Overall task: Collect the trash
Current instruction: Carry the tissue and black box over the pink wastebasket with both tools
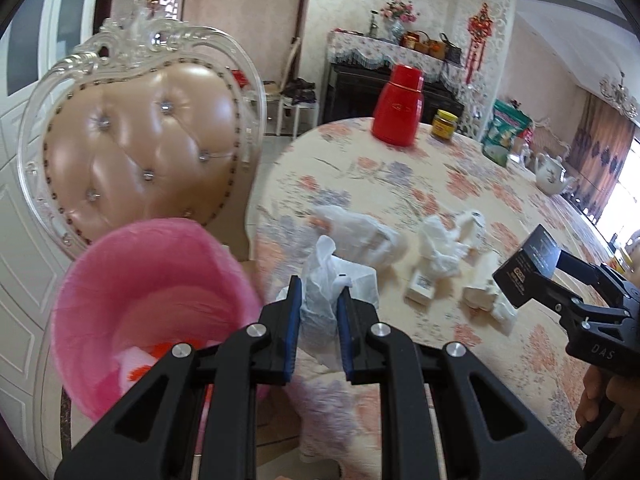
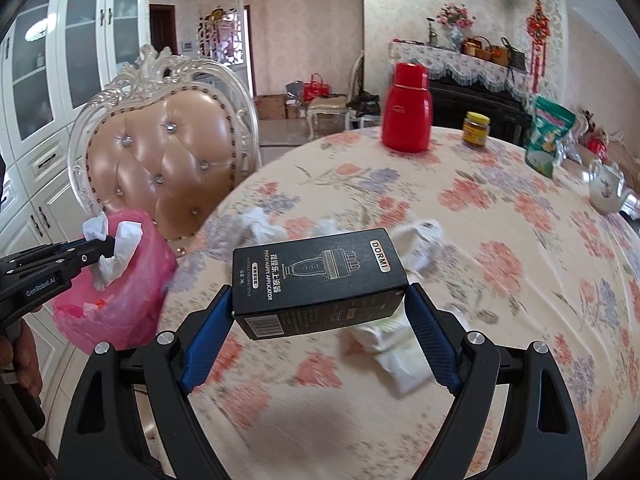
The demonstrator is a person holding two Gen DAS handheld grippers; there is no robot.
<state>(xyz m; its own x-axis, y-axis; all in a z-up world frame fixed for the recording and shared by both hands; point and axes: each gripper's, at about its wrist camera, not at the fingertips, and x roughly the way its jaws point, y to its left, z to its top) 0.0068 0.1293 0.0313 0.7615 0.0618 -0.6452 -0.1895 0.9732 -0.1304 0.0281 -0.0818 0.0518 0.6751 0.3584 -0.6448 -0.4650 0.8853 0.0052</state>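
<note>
My left gripper is shut on a crumpled white plastic wrapper, held at the table's left edge beside a bin lined with a pink bag. The right wrist view shows it over the bin. My right gripper is shut on a black DORMI box, held above the flowered tablecloth; the box also shows in the left wrist view. More white wrappers and small white packets lie on the table.
A tufted tan chair stands behind the bin. A red flask, a yellow-lidded jar, a green bag and a white teapot stand at the table's far side.
</note>
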